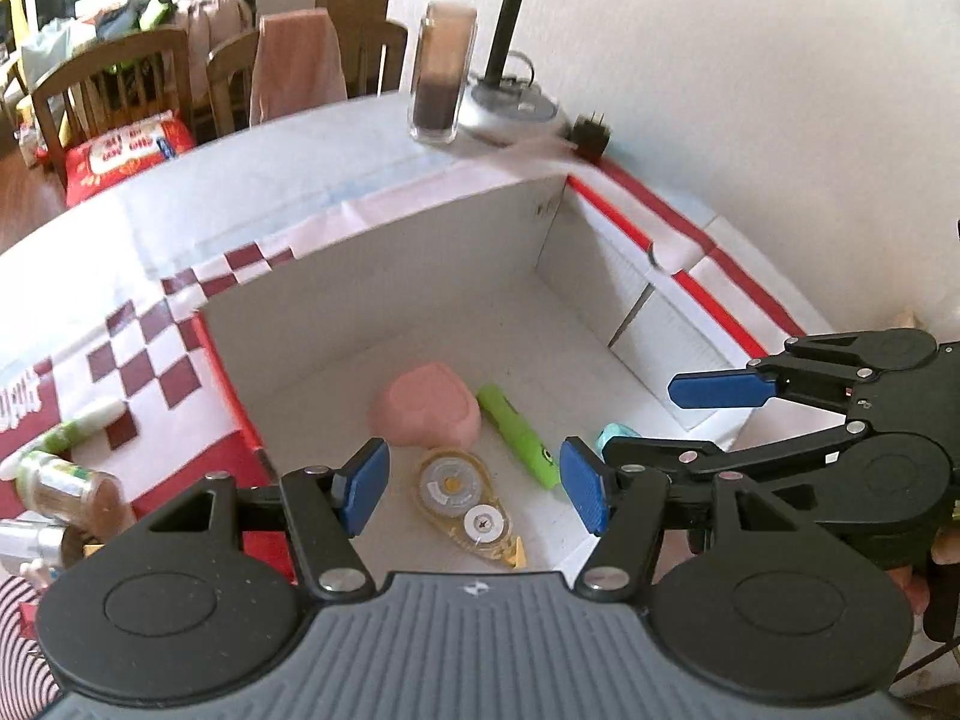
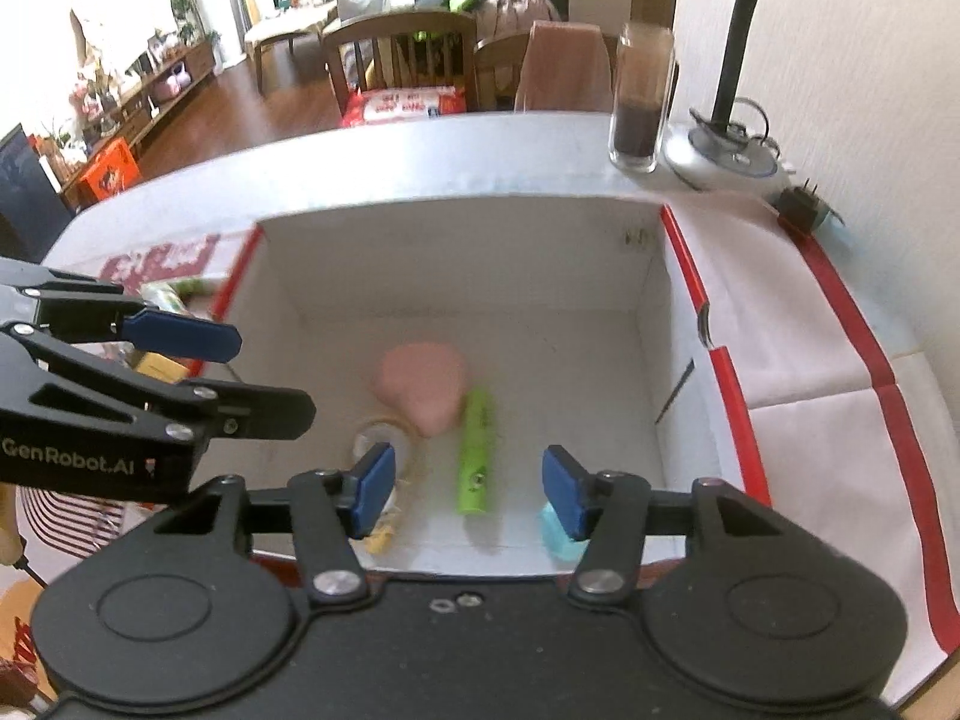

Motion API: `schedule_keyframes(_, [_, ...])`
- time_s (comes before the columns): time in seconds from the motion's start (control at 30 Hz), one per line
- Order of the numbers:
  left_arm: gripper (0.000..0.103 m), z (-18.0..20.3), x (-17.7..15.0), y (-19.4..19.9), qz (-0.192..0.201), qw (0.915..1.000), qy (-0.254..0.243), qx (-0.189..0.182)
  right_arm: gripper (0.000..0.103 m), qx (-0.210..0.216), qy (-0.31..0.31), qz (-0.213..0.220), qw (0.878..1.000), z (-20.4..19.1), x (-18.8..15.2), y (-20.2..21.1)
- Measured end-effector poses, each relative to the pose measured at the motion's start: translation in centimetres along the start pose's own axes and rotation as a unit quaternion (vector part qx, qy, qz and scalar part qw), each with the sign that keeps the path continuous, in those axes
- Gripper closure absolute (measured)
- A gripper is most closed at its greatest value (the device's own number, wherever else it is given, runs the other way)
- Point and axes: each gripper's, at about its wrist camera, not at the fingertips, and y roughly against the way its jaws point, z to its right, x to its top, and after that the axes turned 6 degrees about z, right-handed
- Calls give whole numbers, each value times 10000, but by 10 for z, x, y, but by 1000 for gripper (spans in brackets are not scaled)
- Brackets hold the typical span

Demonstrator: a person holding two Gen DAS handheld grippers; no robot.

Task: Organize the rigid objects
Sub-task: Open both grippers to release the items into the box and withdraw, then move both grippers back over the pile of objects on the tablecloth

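Note:
An open white cardboard box (image 1: 420,276) (image 2: 456,264) holds a pink heart-shaped object (image 1: 426,411) (image 2: 420,384), a green marker (image 1: 521,435) (image 2: 476,450), a yellow correction tape dispenser (image 1: 465,507) (image 2: 379,447) and a light blue item (image 1: 613,435) (image 2: 561,540). My left gripper (image 1: 474,495) is open and empty above the box's near side, over the tape dispenser. My right gripper (image 2: 468,492) is open and empty above the box's near edge, over the marker. Each gripper shows in the other's view, the right one (image 1: 654,432) and the left one (image 2: 264,375).
A clear jar with dark contents (image 1: 442,81) (image 2: 641,99), a lamp base (image 1: 516,111) (image 2: 720,156) and a black plug (image 1: 591,135) (image 2: 801,207) stand behind the box. A bottle (image 1: 63,483) and a green-white tube (image 1: 81,423) lie left on the checked flap. Chairs (image 2: 399,54) stand beyond the table.

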Motion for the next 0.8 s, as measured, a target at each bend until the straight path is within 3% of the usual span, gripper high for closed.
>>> schedule_keyframes(0.37, [41, -29, -24, 70, 559, 9984, -48, -111, 36, -38, -145, 424, 9990, -51, -8, 34])
schedule_keyframes(0.8, [39, -76, -60, 126, 838, 9964, 30, -105, 24, 104, -394, 807, 9959, -113, -23, 54])
